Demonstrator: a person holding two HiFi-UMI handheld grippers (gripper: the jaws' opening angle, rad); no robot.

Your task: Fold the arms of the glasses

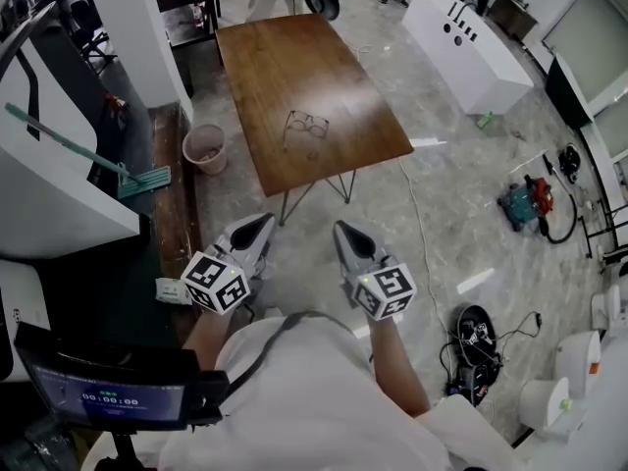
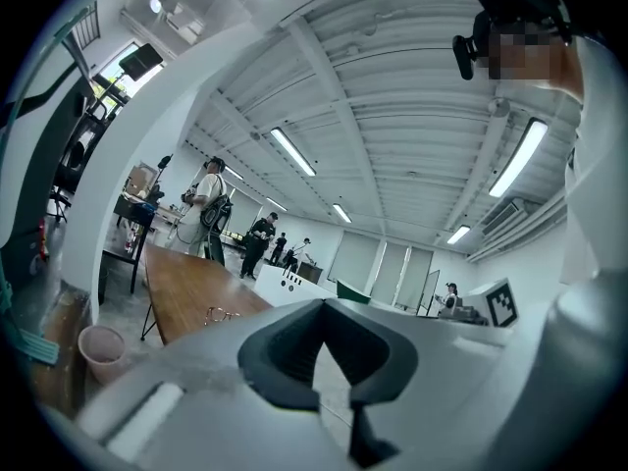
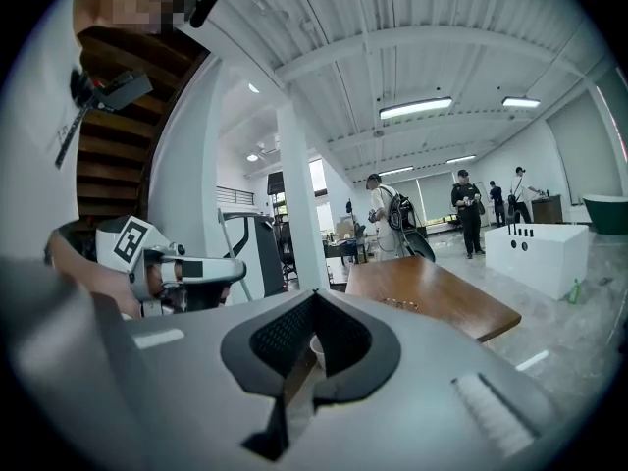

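Observation:
A pair of thin-framed glasses [image 1: 307, 126] lies with its arms spread on the near half of a brown wooden table [image 1: 294, 57]. Both grippers hover well short of the table, over the floor and close to the person's body. My left gripper [image 1: 263, 221] is shut and holds nothing. My right gripper [image 1: 342, 228] is also shut and holds nothing. The left gripper view shows its closed jaws, with the glasses [image 2: 222, 314] small and far off on the table [image 2: 186, 283]. In the right gripper view the glasses [image 3: 400, 304] lie beyond the closed jaws, and the left gripper [image 3: 232, 270] shows at the left.
A pink bucket [image 1: 204, 148] stands on the floor by the table's near left corner. A white box [image 1: 466, 47] sits to the right of the table. Tools and cables [image 1: 525, 204] lie on the floor at right. A green mop [image 1: 98, 160] leans at left. People [image 2: 211, 214] stand far behind the table.

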